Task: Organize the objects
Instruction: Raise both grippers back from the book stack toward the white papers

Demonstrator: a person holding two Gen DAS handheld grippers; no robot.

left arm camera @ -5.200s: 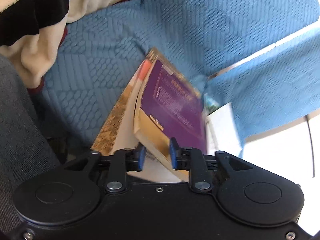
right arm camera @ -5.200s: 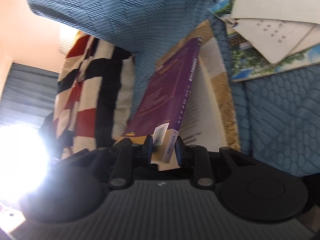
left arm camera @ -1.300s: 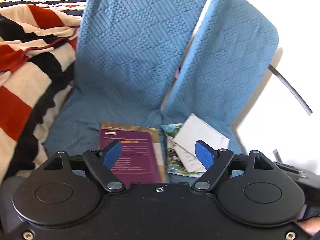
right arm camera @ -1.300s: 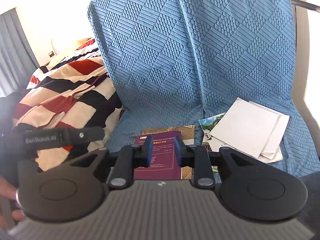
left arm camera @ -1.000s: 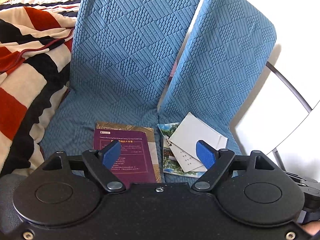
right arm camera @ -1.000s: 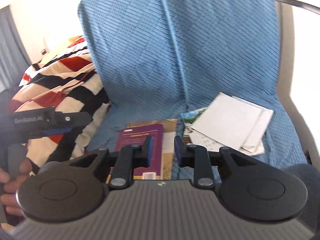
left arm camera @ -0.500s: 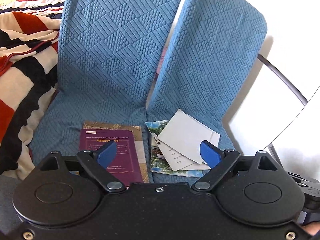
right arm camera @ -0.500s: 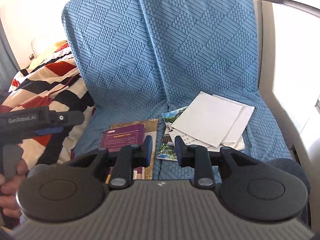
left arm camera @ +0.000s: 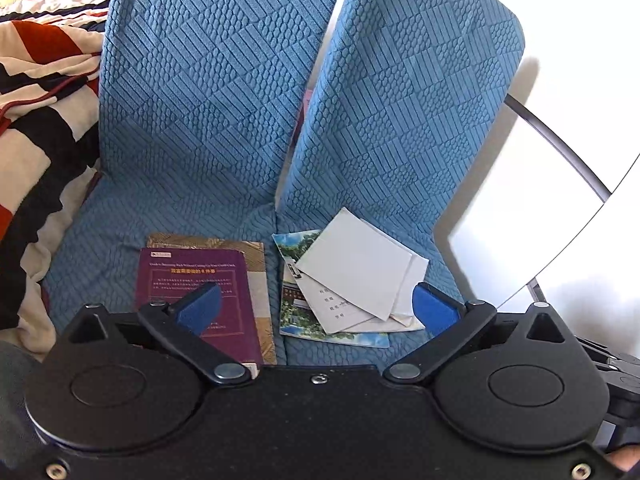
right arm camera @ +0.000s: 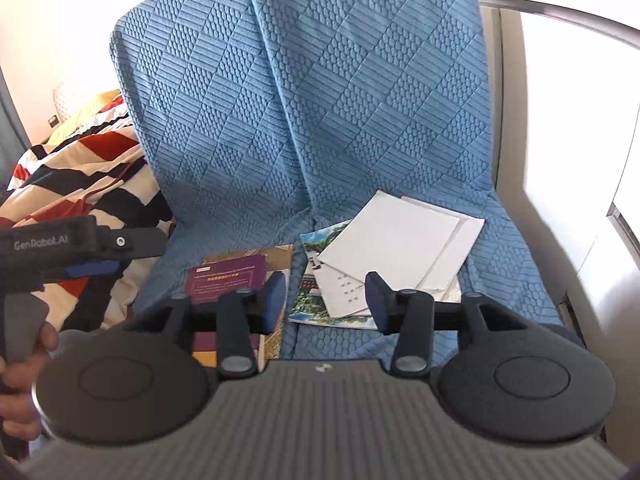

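**Books and papers lie on the blue seat, both grippers empty**

Left wrist view: the left gripper [left arm camera: 316, 306] has just been opening and its blue pads [left arm camera: 430, 308] stand wide apart with nothing between them. Beyond it, a blue quilted cover [left arm camera: 208, 92], embossed with squares of ribs and pebbles, drapes the two seat backs and the seat. At 11 o'clock from the gripper a flat purple book [left arm camera: 192, 280] lies on top of a gold patterned book [left arm camera: 256, 256], whose edges show along the top and right. At 1 o'clock, loose white sheets [left arm camera: 356, 268] overlap a glossy landscape booklet [left arm camera: 296, 248], just beside the books. A striped fleece blanket [left arm camera: 36, 92] in red, black and cream fills 9 o'clock.

Right wrist view: the right gripper [right arm camera: 326, 300] has just been opening too; its fingers stand partly apart and hold nothing. The purple book [right arm camera: 228, 276] sits at 11 o'clock, the white sheets [right arm camera: 392, 240] at 1 o'clock on the landscape booklet [right arm camera: 316, 240]. At 9 o'clock a hand [right arm camera: 20, 364] holds the left gripper's handle before the blanket [right arm camera: 80, 168]. A curved metal rail [right arm camera: 560, 16] crosses at 2 o'clock.
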